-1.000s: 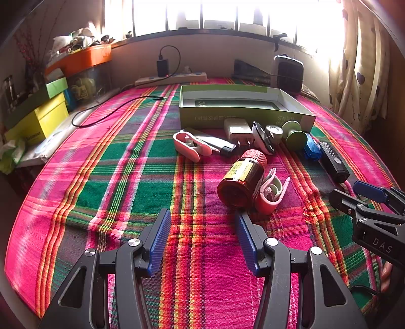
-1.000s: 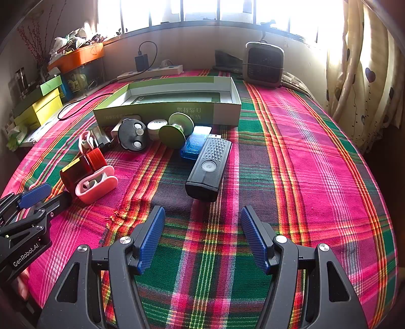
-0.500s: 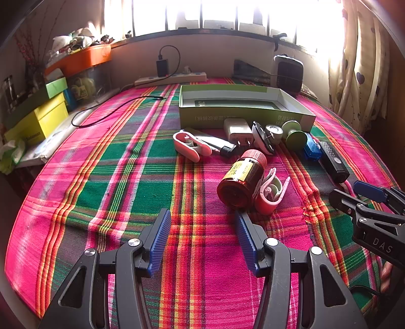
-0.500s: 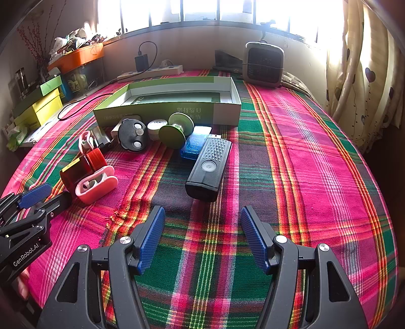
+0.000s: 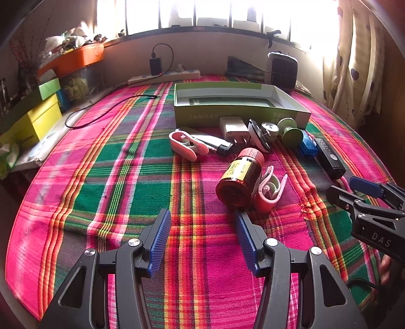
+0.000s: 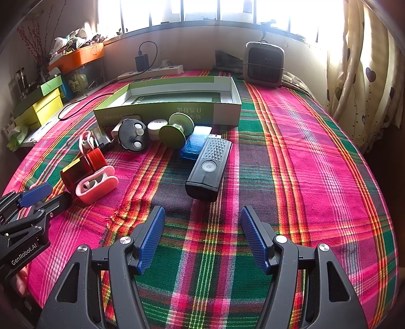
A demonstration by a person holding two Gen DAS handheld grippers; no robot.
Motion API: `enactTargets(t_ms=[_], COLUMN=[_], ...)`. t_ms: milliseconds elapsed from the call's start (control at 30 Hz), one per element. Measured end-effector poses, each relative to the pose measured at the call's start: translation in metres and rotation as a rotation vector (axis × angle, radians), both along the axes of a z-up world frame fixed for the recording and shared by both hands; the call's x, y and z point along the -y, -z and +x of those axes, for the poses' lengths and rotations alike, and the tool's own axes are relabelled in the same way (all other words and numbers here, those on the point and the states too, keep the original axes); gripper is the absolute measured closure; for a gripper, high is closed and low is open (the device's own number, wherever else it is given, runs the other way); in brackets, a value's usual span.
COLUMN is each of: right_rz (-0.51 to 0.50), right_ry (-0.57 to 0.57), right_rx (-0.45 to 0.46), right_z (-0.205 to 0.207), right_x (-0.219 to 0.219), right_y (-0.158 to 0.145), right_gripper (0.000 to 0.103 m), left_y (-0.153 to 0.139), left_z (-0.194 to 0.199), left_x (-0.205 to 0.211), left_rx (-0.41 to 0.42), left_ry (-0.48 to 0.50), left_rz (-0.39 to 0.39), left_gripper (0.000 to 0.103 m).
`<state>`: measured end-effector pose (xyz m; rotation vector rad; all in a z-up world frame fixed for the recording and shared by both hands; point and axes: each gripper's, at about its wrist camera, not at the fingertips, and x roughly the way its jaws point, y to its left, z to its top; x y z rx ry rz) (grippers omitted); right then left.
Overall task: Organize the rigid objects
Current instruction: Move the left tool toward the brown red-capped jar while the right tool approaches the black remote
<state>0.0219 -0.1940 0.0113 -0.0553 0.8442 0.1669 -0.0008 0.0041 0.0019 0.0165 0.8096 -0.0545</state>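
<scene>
Over the plaid cloth's near edge, the left gripper (image 5: pixel 201 222) and right gripper (image 6: pixel 202 220) hover spread wide, holding and touching nothing.

Sunlit window (image 6: pixel 215 10), heart-print curtain (image 6: pixel 364 83)

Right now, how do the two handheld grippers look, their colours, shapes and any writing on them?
Both are alike. The left gripper and the right gripper have black angular frames with triangular cut-outs and silver screws. Each finger carries a ribbed blue pad. Seen from the side, the left one reads "GenRobot.AI" in white, and the right one reads "DAS". A thin black cable runs below the right one.
</scene>
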Motion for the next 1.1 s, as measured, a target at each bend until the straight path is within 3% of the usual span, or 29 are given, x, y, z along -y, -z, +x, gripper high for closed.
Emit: enactTargets(t_ms=[233, 400, 1100], right_rz=[0.005, -0.001, -0.027], right_ry=[-0.004, -0.018, 0.03], right_rx=[-0.019, -0.041, -0.086], right_z=[0.007, 0.014, 0.062], right_x=[-0.001, -0.003, 0.007], right_y=[-0.002, -0.002, -0.003], right_gripper=[0.04, 0.04, 0.04], left_y=[-0.005, -0.015, -0.014], left_z=[0.005, 0.008, 0.059], left_x=[-0.01, -0.008, 0.015], left_rx=[-0.037, -0.005, -0.06], left_ry=[0.072, 0.116, 0.19], left_rz=[-0.089, -0.118, -0.002], left_gripper=[0.052, 0.052, 0.052])
